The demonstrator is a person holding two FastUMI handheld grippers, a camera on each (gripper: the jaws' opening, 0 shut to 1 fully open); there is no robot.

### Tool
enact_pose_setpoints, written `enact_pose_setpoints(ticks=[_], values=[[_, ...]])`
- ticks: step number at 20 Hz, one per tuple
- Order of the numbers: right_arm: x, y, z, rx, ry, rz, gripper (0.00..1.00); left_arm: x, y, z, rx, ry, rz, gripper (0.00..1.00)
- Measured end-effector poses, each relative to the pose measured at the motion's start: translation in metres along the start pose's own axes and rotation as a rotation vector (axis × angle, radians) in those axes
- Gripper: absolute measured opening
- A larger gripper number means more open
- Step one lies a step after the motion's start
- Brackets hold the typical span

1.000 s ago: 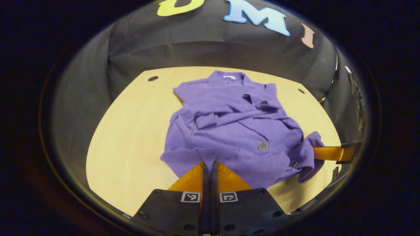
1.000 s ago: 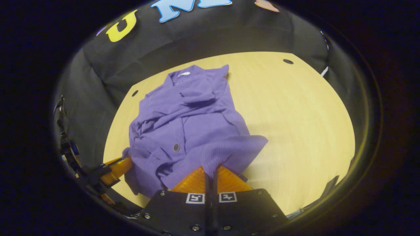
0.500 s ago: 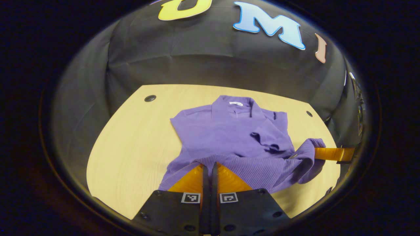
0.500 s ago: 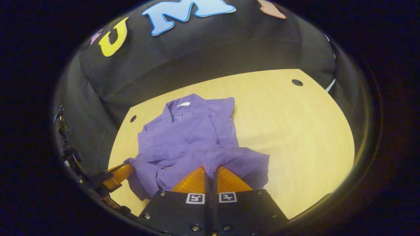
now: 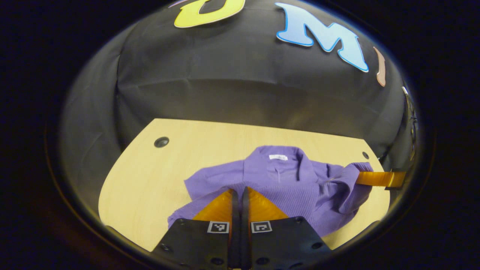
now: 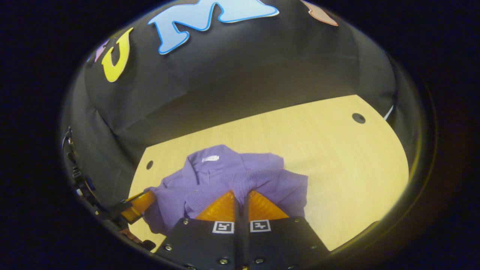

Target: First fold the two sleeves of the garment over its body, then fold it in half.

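Since both sleeves look already laid over the body, step: the half-fold, hem going toward the collar.
Garment: purple knit cardigan (image 5: 285,183) on the wooden bench (image 5: 150,176), collar (image 5: 277,159) at the far side, hem raised at the near side.
Left tongs (image 5: 237,195): closed on the hem's left corner.
Right tongs (image 6: 240,197): closed on the hem's right corner.
Next (judgement): carry both corners level to the collar, lay the hem flat, then release.
Risk (judgement): uneven travel skews the fold.
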State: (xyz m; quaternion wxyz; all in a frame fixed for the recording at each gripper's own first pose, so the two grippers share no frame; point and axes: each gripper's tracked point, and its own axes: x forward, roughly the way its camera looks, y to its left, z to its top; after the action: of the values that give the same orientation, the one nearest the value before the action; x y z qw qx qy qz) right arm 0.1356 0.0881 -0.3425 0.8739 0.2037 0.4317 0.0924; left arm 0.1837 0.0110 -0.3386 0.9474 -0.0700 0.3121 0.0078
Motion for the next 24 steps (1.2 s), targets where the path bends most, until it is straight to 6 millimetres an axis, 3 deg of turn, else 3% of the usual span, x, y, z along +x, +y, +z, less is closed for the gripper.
enact_pose_setpoints(ticks=[6, 9, 14, 18, 21, 22, 23, 24], values=[[0.049, -0.002, 0.032, 0.013, -0.037, 0.003, 0.01, 0.056, -0.009, 0.048, 0.042, -0.094, -0.02, 0.06], [0.074, -0.007, 0.035, 0.02, -0.037, 0.0, 0.01, 0.085, -0.008, 0.046, 0.068, -0.085, -0.022, 0.06], [0.11, -0.019, 0.022, 0.022, -0.018, -0.008, 0.01, 0.12, -0.002, 0.027, 0.071, -0.054, -0.015, 0.06], [0.123, -0.023, 0.017, 0.021, -0.011, -0.012, 0.03, 0.131, 0.003, 0.015, 0.059, -0.034, 0.005, 0.06], [0.122, -0.023, 0.016, 0.008, -0.014, -0.007, 0.02, 0.131, 0.002, 0.01, 0.064, -0.02, -0.001, 0.08], [0.123, -0.021, 0.017, -0.006, -0.021, -0.01, 0.15, 0.13, 0.001, 0.012, 0.063, -0.021, -0.003, 0.14], [0.121, -0.019, 0.018, -0.018, -0.031, -0.008, 0.19, 0.127, 0.002, 0.013, 0.058, -0.023, 0.001, 0.16], [0.116, -0.014, 0.022, -0.026, -0.043, 0.001, 0.3, 0.124, 0.002, 0.013, 0.047, -0.024, -0.002, 0.23]])
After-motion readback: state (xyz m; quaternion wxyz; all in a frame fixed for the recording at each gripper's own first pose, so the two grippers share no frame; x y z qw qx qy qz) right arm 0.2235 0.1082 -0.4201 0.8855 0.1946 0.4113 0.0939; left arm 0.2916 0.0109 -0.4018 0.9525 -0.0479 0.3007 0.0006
